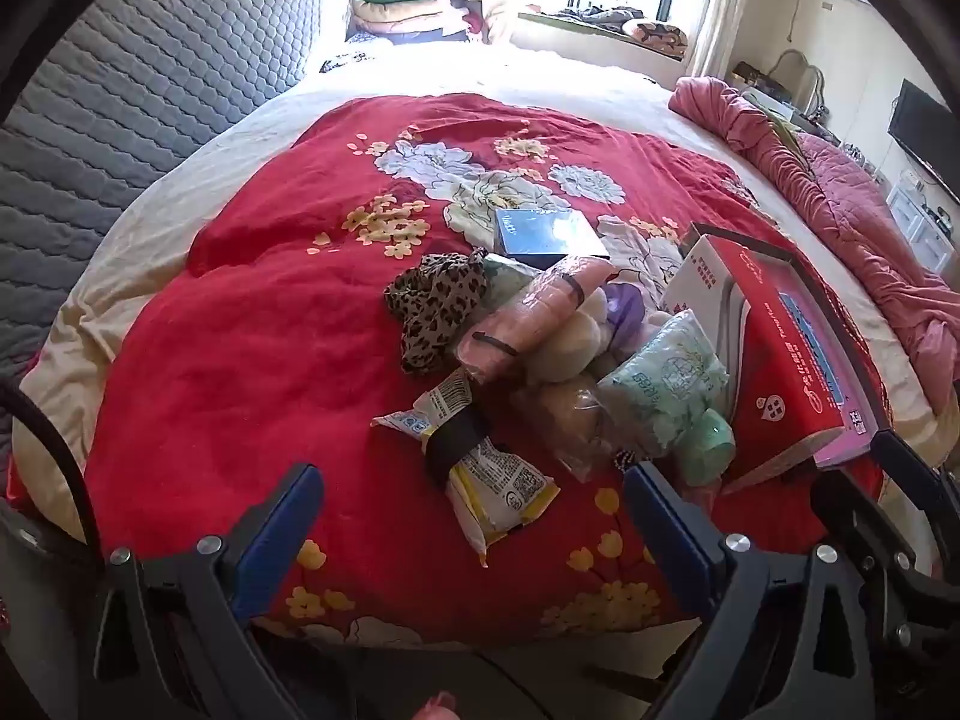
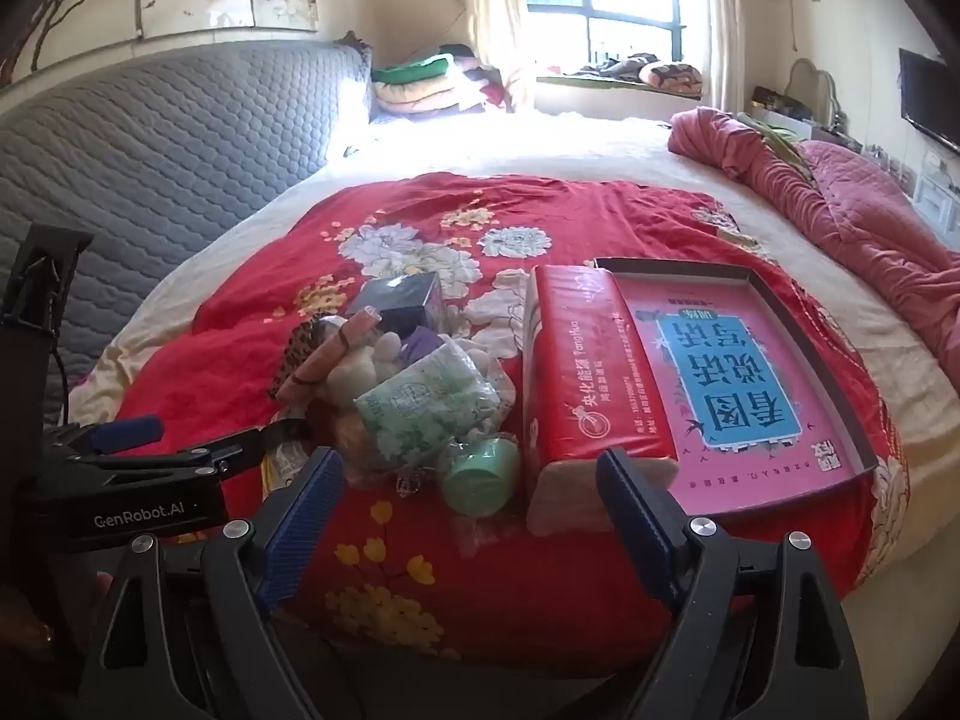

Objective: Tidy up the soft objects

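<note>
A pile of soft things lies on the red flowered quilt [image 1: 252,372]: a leopard-print cloth [image 1: 435,306], a pink roll [image 1: 528,318] bound with bands, white plush balls [image 1: 579,339], a green tissue pack [image 1: 666,384], a green cup [image 1: 711,441] and a yellow-white packet [image 1: 486,468]. A red tissue pack [image 2: 591,396] lies in a pink-bottomed box tray [image 2: 750,372]. My left gripper [image 1: 474,516] hangs open just short of the yellow-white packet. My right gripper [image 2: 471,498] stands open, its right finger at the near end of the red tissue pack, holding nothing.
A dark blue box [image 1: 549,234] sits behind the pile. A pink quilt [image 2: 840,222] is bunched along the bed's right edge. A grey padded headboard [image 2: 150,138] runs along the left. Folded bedding [image 2: 420,81] is stacked by the window.
</note>
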A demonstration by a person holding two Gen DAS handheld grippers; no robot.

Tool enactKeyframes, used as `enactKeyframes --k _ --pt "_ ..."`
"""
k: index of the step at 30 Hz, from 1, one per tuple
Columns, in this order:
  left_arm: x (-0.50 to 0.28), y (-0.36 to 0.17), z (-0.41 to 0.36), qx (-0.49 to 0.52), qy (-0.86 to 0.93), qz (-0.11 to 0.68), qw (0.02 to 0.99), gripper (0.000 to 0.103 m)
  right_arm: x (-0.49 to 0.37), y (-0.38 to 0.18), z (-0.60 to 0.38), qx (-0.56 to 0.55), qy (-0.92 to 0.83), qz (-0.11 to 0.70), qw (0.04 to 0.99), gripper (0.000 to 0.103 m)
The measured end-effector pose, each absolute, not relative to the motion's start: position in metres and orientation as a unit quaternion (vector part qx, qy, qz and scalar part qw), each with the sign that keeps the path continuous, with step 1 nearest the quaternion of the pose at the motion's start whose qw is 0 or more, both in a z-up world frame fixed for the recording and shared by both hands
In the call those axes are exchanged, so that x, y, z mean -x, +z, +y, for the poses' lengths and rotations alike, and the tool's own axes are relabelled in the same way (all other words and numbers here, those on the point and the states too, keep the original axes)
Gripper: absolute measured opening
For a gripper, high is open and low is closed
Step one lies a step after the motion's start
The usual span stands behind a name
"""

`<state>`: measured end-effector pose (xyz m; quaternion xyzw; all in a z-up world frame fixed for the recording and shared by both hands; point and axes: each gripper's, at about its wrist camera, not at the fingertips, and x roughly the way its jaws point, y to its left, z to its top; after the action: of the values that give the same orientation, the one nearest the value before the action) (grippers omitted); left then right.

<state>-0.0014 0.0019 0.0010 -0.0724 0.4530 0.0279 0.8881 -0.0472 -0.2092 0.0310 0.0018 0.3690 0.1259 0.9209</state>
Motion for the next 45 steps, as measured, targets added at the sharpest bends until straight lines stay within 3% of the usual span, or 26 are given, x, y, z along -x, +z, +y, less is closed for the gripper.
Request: enactKeyframes --k 45 --pt "0.003 0.002 -0.004 0.051 0.031 0.467 0.882 0.101 0.047 0.029 -0.207 0.009 0.129 0.361 0.924 0.087"
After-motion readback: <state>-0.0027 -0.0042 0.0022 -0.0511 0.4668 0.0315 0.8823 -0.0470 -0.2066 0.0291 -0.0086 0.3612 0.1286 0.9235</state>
